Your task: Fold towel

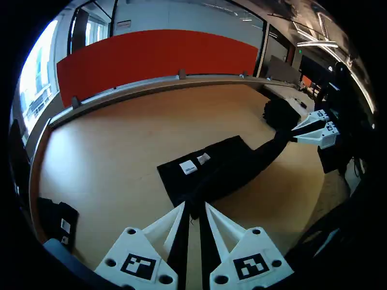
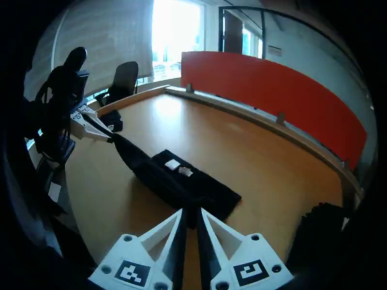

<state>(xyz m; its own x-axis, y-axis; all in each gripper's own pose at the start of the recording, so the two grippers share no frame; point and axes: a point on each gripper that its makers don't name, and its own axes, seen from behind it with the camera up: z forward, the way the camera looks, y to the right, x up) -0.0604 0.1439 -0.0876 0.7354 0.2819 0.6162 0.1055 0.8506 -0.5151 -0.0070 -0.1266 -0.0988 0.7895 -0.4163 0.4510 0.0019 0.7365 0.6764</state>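
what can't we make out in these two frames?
- How much towel sits inside the left gripper: left gripper view, hidden in its own grip.
- Same for the right gripper, right gripper view.
- White tags on the towel: too small to read, both views.
- Dark heap at the table's far end: left gripper view, too dark to identify.
- Dark labelled item at lower left: left gripper view, cut off by the edge.
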